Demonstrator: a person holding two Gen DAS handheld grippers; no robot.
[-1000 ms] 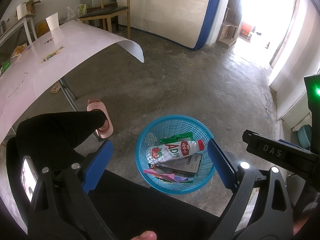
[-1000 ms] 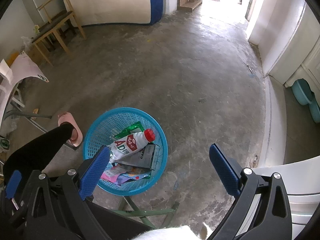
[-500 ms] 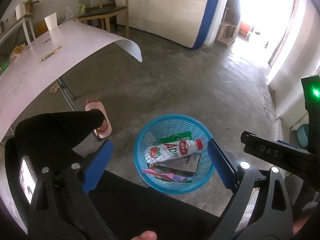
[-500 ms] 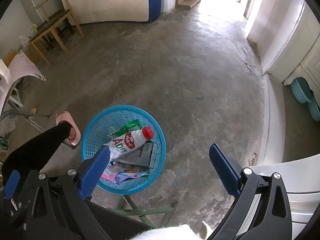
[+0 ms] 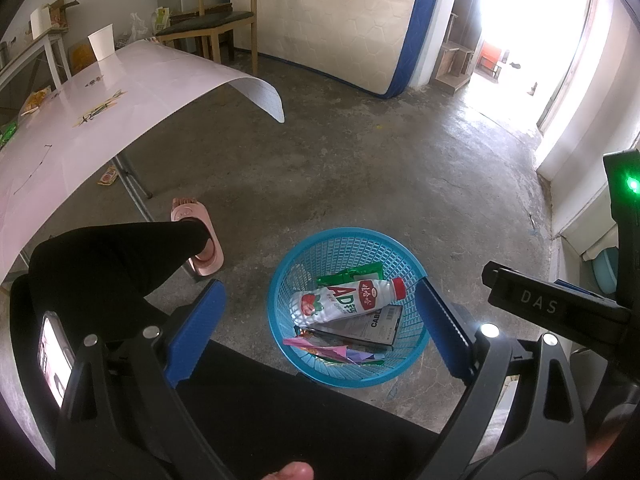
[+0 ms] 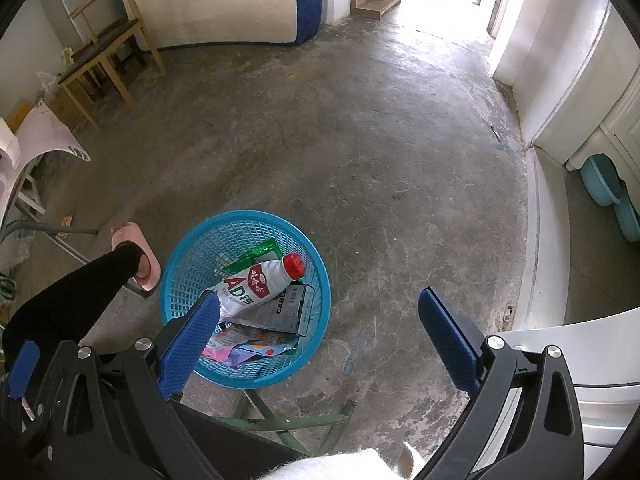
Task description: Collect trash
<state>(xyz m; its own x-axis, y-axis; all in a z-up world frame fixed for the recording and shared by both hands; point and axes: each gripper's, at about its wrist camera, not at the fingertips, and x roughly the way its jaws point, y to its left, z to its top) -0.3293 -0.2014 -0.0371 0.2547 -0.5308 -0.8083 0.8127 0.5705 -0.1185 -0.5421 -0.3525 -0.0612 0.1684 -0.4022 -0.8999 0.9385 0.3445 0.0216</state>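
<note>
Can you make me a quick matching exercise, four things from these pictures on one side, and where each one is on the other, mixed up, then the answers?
Things
1. AD bottle
2. paper cup
3. pink slipper
4. mattress

Places
A. leaning on the far wall
B. lying in the blue basket, on top of the other trash
C. on the person's foot, on the concrete floor
D. standing on the pale table

Pairs: 1-B, 2-D, 3-C, 4-A

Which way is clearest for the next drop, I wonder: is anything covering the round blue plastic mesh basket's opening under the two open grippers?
Nothing visible does. The round blue plastic mesh basket is open-topped; the white red-capped bottle lies inside, below its rim. Left gripper and right gripper hold nothing.
</note>
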